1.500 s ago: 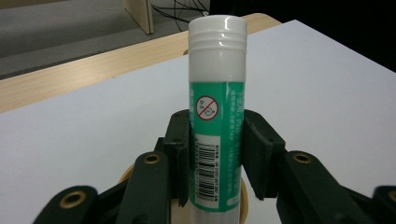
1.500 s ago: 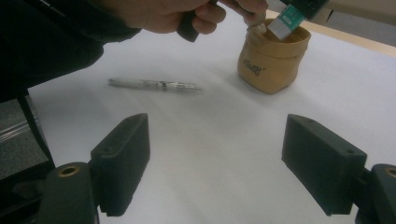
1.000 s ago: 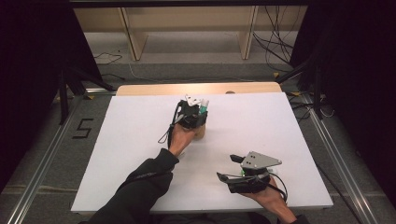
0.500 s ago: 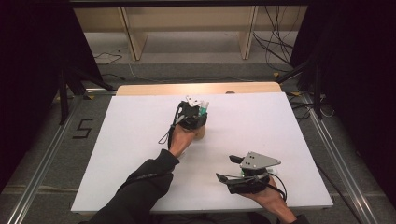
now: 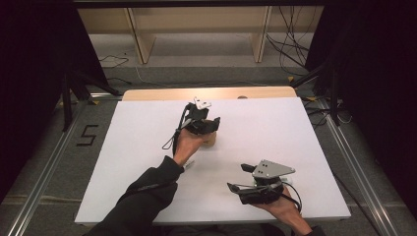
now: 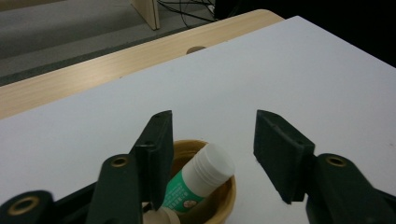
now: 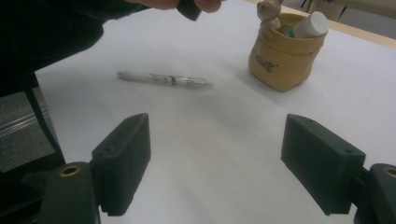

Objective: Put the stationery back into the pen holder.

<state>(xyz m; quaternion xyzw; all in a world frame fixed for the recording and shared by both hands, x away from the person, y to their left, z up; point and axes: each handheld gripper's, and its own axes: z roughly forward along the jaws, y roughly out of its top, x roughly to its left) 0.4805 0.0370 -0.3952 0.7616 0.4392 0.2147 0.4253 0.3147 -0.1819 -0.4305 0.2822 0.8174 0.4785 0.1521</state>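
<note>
A tan pot point(image 5: 211, 140) stands on the white table sheet point(image 5: 123, 147) near the middle. A glue stick point(image 6: 205, 170) with a white cap and green label leans inside it, free of the pads. My left gripper point(image 5: 208, 126) hovers just above the pot, open; its jaws have just been opening, and in the left gripper view point(image 6: 212, 140) nothing is between them. My right gripper point(image 5: 238, 178) rests open near the front right. The right gripper view point(image 7: 215, 158) faces the pot point(image 7: 282, 56) and the glue stick point(image 7: 310, 24), with bare sheet between its jaws.
A clear pen point(image 7: 163, 79) lies on the sheet between the two hands, close to the left wrist point(image 5: 183, 147). A small pale figure point(image 7: 269, 11) sits on the pot's rim. The wooden table edge point(image 5: 162, 93) runs along the back; dark rails flank both sides.
The left gripper's jaws have spread apart and the hand has lifted slightly above the pot; the glue stick now sits in the pot. The right gripper has not moved.
</note>
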